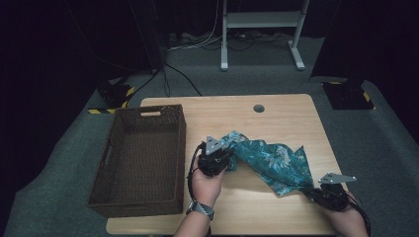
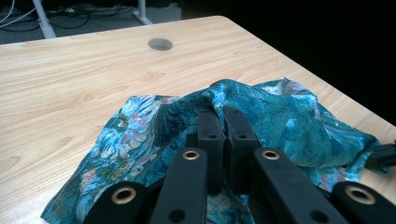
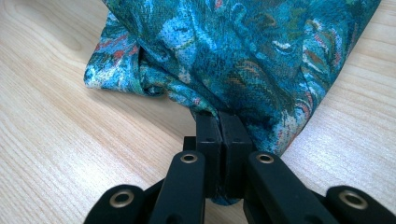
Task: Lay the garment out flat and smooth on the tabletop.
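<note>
A teal floral-patterned cloth (image 1: 274, 163) lies stretched across the middle of the wooden table (image 1: 276, 118). My left gripper (image 1: 216, 157) pinches its left end, jaws shut with a ridge of cloth (image 2: 261, 112) clamped between them. At the table's near right, my right gripper (image 1: 330, 193) is shut on the other end, where the cloth (image 3: 243, 56) bunches into the closed jaws. In the left gripper view, the right gripper (image 2: 383, 156) peeks in at the right edge, and my left gripper (image 2: 223, 123) and my right gripper (image 3: 219, 126) each show tips pressed together on fabric.
A dark brown woven basket (image 1: 141, 160) with handle slots stands on the table's left side, beside my left hand. A round cable hole (image 1: 258, 108) sits near the table's far edge. A white desk frame (image 1: 262, 29) and cables stand on the grey floor beyond.
</note>
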A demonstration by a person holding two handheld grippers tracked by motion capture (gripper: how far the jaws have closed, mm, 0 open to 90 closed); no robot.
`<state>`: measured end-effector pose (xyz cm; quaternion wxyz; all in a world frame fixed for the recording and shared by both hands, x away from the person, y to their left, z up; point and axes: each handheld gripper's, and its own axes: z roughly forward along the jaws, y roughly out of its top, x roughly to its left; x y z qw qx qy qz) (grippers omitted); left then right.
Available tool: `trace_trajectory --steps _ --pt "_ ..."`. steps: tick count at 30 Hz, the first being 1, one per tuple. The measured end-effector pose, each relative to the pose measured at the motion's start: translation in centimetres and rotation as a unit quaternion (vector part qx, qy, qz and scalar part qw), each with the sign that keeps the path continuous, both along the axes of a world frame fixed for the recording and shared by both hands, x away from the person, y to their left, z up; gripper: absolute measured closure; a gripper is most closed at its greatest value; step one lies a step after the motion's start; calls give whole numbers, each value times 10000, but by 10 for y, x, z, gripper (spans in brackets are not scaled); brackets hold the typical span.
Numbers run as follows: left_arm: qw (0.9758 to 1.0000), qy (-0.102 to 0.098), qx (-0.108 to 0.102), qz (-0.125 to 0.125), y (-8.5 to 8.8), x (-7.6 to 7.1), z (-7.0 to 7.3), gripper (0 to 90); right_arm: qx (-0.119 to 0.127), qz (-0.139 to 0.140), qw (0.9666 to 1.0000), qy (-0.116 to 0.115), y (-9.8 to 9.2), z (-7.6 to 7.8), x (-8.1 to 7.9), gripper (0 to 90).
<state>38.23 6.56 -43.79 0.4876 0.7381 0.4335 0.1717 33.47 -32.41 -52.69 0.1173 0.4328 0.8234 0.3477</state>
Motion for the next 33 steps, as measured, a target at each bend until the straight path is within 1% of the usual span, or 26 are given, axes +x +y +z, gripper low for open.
trace_trajectory --steps 5,8,10,13,15,17,19,20,22,24,26,29,30,31,33 --pt "9997 154 153 95 -6 24 -9 865 16 -25 10000 -88 1 -1 -1 876" --pt "9994 247 179 175 -10 42 -16 860 51 -43 9999 -126 1 -2 -1 874" --pt "9992 307 151 209 -12 52 -19 848 56 -37 9998 -172 2 -3 -2 872" --pt "9990 311 187 252 -14 59 -21 793 82 -43 9997 -204 2 -4 -3 851" --pt "9988 347 170 307 -15 62 -23 738 131 -48 9997 -216 2 -4 -4 826" --pt "9987 364 160 314 -15 60 -23 666 128 -46 9996 -230 2 -4 -4 789" --pt "9988 294 262 296 -15 54 -24 628 43 -62 9996 -286 3 -4 -5 755" --pt "9988 275 262 299 -15 50 -25 606 20 -69 9995 -303 4 -3 -6 732" --pt "9989 276 254 289 -13 43 -26 594 -20 -88 9994 -328 5 -3 -7 709" --pt "9988 248 301 291 -7 32 -28 576 -57 -85 9993 -364 5 -2 -8 693" --pt "9988 262 245 319 -3 23 -31 555 -84 -82 9991 -415 7 1 -11 682" --pt "9987 286 303 300 2 8 -39 546 -73 -56 9988 -485 10 4 -14 676" --pt "9986 321 297 296 2 3 -43 544 -92 -34 9986 -511 11 5 -15 675" --pt "9984 345 321 296 3 0 -46 541 -86 -13 9986 -514 14 6 -16 673" --pt "9983 398 287 301 3 -4 -51 537 -105 46 9985 -526 18 7 -18 666"
